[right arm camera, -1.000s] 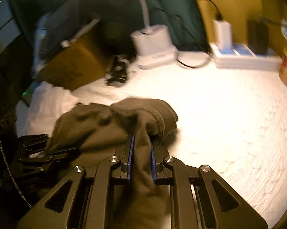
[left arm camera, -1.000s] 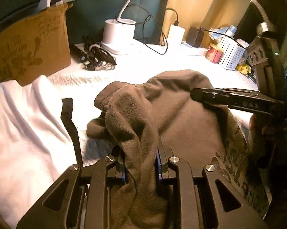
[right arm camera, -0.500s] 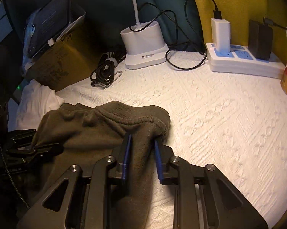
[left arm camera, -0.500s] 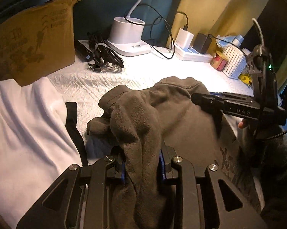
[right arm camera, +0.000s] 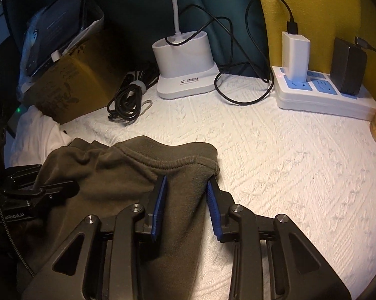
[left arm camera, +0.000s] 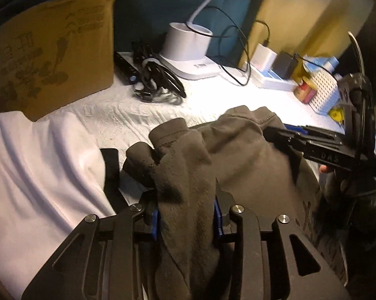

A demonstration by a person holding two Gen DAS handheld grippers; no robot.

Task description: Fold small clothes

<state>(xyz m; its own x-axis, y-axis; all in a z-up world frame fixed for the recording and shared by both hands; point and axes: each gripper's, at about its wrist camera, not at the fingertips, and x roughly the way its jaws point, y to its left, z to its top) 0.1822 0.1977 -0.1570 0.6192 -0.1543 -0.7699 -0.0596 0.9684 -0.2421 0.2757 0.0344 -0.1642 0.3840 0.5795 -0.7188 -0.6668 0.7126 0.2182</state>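
Behind the olive garment (right arm camera: 118, 175) stood a lamp base (right arm camera: 185, 67), a cardboard box (left arm camera: 45, 50) and a power strip (right arm camera: 322, 95). It lay across the white-covered desk (right arm camera: 275, 175), hem far. Both the left tool (left arm camera: 185, 215) and the right tool (right arm camera: 186, 205) had just been opening, cloth between their pads.

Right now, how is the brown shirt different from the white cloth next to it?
The brown shirt is dark olive-brown; the white cloth is plain white. The brown shirt is bunched up between the pads of the left gripper and the right gripper; no gripper touches the white cloth. Both lie rumpled on the white bedcover.
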